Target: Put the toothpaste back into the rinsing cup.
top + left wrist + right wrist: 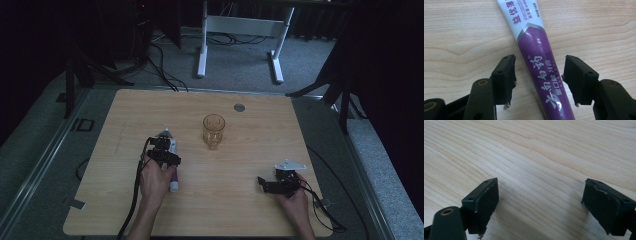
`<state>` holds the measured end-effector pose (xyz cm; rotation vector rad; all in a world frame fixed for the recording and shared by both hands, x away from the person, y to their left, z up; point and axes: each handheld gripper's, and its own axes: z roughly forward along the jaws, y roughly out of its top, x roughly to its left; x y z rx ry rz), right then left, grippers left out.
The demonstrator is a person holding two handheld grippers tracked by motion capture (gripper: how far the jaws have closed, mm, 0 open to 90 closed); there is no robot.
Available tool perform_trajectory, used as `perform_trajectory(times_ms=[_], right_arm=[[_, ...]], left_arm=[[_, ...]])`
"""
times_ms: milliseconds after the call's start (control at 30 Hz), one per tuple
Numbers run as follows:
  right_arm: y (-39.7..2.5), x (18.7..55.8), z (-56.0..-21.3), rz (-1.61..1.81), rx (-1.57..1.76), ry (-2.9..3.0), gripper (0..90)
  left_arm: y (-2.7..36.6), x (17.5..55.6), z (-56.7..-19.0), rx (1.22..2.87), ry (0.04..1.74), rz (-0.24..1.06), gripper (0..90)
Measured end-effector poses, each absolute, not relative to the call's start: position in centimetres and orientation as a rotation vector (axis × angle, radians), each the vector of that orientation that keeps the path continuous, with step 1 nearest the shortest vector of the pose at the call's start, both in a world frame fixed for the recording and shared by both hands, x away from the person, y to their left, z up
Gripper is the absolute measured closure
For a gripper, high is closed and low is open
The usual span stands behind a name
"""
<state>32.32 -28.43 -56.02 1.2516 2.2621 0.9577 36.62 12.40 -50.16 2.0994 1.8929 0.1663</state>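
High view overhead facing forward, gripper views close, all sharing the table (240, 165).

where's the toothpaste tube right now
In the high view the toothpaste tube lies left of centre on the table, between the open left tongs, near the glass.

The wooden table (250, 165) carries a toothpaste tube (541, 75) and seemingly an amber glass (213, 131).

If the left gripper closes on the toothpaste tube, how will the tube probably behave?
The toothpaste tube looks soft-walled, so it will probably dent between the pads. Its glossy purple skin may slip somewhat. Lying flat on the table, held near one end, it would likely droop little.
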Motion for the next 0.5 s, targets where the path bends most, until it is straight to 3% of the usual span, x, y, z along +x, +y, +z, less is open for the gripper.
perform_trajectory(times_ms=[500], right_arm=[[-28.42, 32.31, -56.02, 0.959, 1.253, 2.261, 13.6]], left_arm=[[11.43, 37.65, -50.24, 2.147, 1.954, 0.161, 43.7]])
